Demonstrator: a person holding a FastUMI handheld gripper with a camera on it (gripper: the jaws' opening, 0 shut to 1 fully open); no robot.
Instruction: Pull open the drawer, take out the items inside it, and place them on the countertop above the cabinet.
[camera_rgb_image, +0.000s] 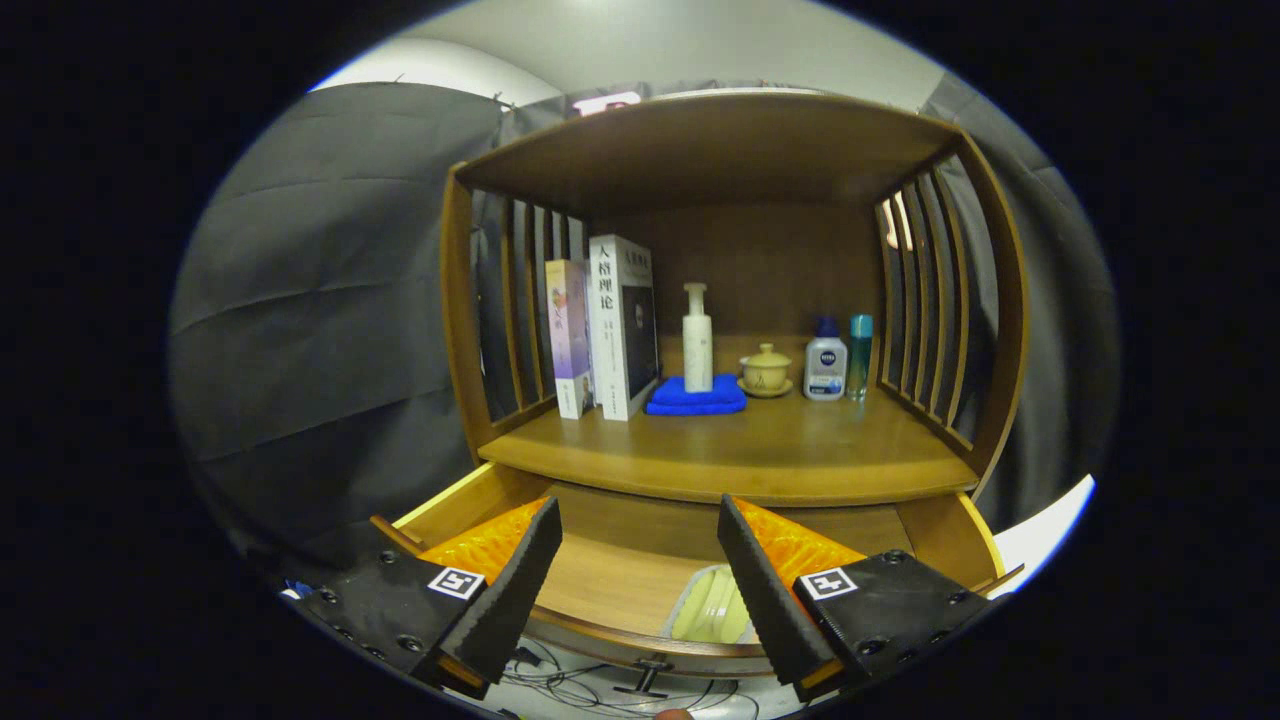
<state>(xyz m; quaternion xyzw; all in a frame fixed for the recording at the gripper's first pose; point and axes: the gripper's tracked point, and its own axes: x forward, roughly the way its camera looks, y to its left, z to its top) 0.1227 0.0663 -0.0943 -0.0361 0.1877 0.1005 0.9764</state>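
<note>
Spread wide and gripping nothing, the jaws of the gripper (635, 545) are held over the opened drawer (640, 560), where a pale container (712, 605) is seen between them, the counter (740, 455) beyond.

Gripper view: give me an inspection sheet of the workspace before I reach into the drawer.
Surface: wooden countertop, front part bare.
Job's things: drawer pulled open below the countertop; a pale plastic item lies inside, between the fingers, close to the right one.
Clutter: two books, pump bottle standing on a blue cloth, lidded cup on a saucer, two small bottles, all at the back of the countertop.
Grippers: gripper open, fingers wide apart above the drawer, touching nothing.
Cables: wires on the floor below the drawer front.
Surroundings: slatted cabinet sides, dark cloth wall.
</note>
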